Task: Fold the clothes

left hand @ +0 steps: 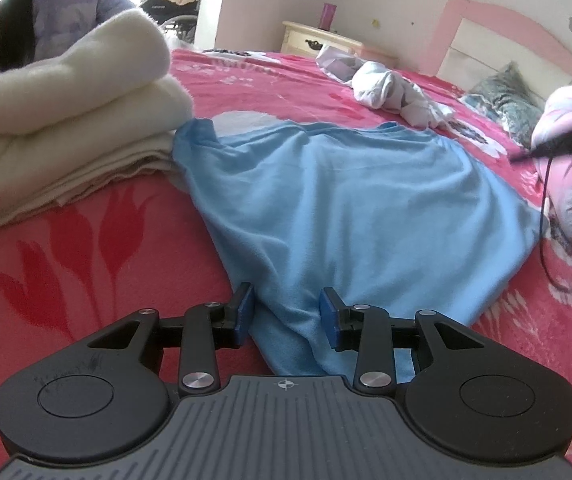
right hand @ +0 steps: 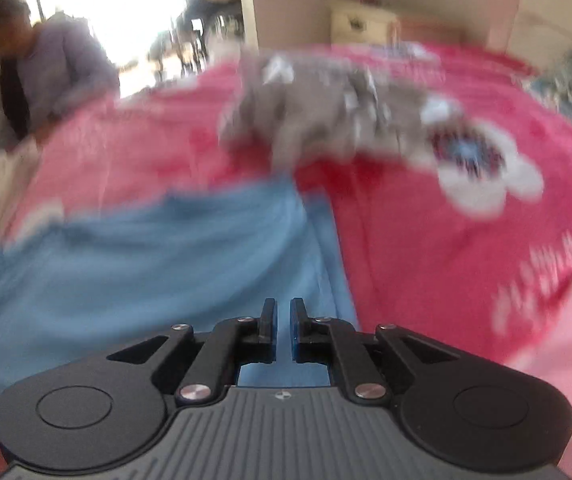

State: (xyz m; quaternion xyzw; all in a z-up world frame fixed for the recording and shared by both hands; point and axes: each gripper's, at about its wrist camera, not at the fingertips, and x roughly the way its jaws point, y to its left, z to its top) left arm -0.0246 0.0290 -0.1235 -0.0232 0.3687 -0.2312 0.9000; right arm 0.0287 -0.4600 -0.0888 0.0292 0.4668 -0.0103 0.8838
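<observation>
Left gripper [left hand: 287, 314] fingers sit wide around a blue shirt [left hand: 350, 208] edge; right gripper [right hand: 282, 330] fingers are nearly closed over the shirt, blurry though.

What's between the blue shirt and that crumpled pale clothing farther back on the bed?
Only bare pink bedspread separates the blue shirt from the crumpled pale clothing, seen in the left wrist view.

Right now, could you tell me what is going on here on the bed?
A person with a gripper in each hand is folding a light blue shirt spread on the pink bedspread. The left gripper is open around a bunched edge of it. The right gripper is nearly shut over the same shirt; blur hides whether it grips. Crumpled clothes wait beyond.
</observation>
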